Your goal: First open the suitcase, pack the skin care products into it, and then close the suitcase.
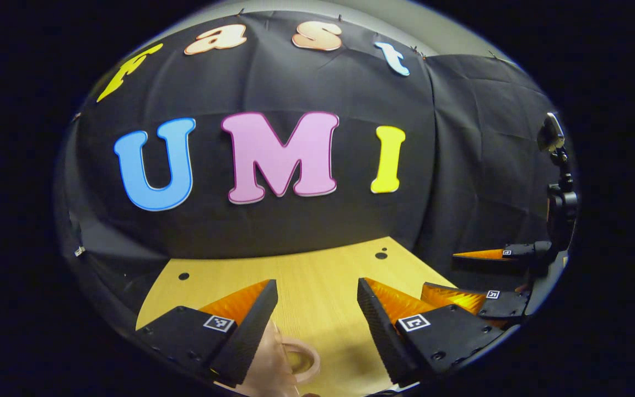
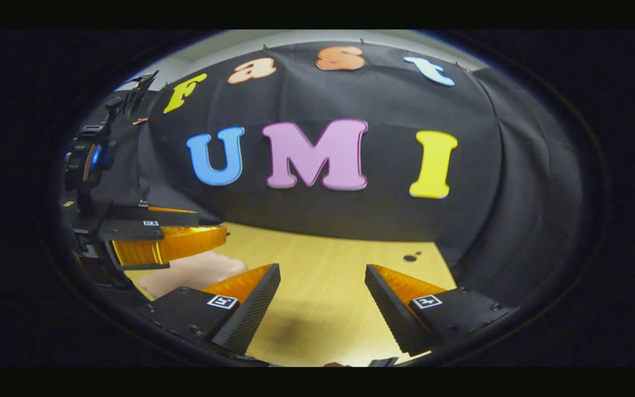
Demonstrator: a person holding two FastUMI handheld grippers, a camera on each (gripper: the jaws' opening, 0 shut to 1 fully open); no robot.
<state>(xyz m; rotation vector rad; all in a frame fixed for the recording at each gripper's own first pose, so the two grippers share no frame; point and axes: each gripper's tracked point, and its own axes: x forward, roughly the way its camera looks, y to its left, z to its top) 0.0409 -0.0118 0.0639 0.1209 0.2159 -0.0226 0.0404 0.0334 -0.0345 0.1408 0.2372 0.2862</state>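
Left gripper view has the left gripper (image 1: 317, 320) with fingers spread above the wooden table (image 1: 323, 275), a pale pink suitcase handle (image 1: 295, 358) just below. The right gripper (image 2: 323, 309) is spread too. Probably opening is not begun; packing and closing remain.

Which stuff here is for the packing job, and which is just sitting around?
For the job:
- pale pink plastic object with a loop handle, probably the suitcase, low beside the left gripper's fingers
- left gripper, fingers apart, holding nothing
- right gripper, fingers apart, holding nothing

Just there:
- light wooden table with small dark holes
- black cloth wall behind it
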